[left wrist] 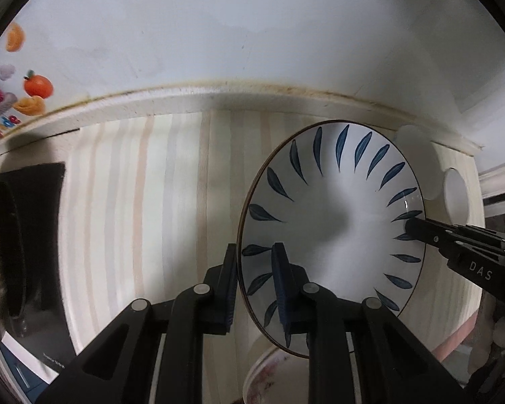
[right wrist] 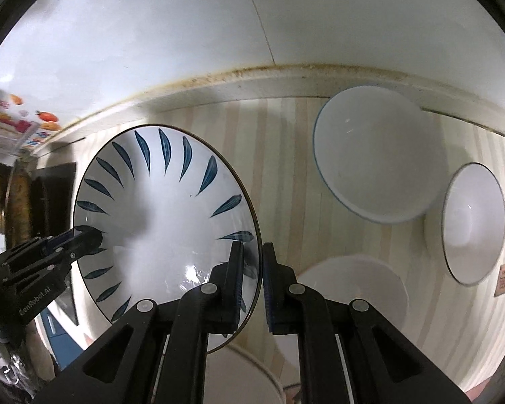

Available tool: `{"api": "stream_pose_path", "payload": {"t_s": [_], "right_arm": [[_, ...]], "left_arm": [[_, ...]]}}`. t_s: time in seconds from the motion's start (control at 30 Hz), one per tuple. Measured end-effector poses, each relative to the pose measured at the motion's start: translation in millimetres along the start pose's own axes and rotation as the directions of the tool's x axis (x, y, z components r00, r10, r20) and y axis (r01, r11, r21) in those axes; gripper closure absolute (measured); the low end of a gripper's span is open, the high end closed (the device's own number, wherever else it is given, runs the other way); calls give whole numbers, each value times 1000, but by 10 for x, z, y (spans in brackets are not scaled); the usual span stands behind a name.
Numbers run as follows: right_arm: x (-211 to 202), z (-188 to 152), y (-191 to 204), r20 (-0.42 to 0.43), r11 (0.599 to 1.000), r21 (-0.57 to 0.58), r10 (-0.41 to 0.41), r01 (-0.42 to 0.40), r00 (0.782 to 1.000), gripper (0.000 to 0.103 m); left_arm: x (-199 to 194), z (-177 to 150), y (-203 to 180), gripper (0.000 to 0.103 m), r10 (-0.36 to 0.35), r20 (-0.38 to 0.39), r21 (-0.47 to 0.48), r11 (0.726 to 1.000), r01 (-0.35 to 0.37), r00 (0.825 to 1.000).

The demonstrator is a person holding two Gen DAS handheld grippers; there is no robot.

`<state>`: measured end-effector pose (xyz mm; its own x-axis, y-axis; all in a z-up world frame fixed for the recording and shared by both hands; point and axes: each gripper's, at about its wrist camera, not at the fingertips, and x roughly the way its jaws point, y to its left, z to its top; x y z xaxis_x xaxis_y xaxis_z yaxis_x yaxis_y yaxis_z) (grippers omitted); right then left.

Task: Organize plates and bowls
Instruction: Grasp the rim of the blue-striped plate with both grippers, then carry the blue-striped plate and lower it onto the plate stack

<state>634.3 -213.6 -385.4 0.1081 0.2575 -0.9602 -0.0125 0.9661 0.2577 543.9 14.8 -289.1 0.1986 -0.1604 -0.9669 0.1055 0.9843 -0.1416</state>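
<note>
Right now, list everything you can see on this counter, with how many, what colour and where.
leaf-pattern plate: one, white with blue leaves, gripped at opposite rims by both grippers
large bowl: one, white with blue rim, back of counter near wall
small bowl: one, white with dark rim, right edge of counter
plain dish: one, white, on the counter beneath the right gripper
floral dish: one, white with pink marks, below the plate
striped counter: one, cream and beige
fruit-print package: one, orange and red, far left
left gripper: one, black, shut on plate rim
right gripper: one, black, shut on plate rim
</note>
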Motion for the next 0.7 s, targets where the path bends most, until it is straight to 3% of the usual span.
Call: {"api": "stream_pose_path", "payload": {"t_s": [0.33, 0.7], "right_arm": [[-440, -604, 100, 20, 999, -44, 33, -32, 999, 91], [-320, -1381, 57, -52, 998, -42, 53, -55, 997, 91]], "left_arm": [[-434, -393, -64, 86, 19, 38, 17, 1000, -20, 999], [-285, -1020, -159, 86, 34, -30, 22, 999, -33, 999]]}}
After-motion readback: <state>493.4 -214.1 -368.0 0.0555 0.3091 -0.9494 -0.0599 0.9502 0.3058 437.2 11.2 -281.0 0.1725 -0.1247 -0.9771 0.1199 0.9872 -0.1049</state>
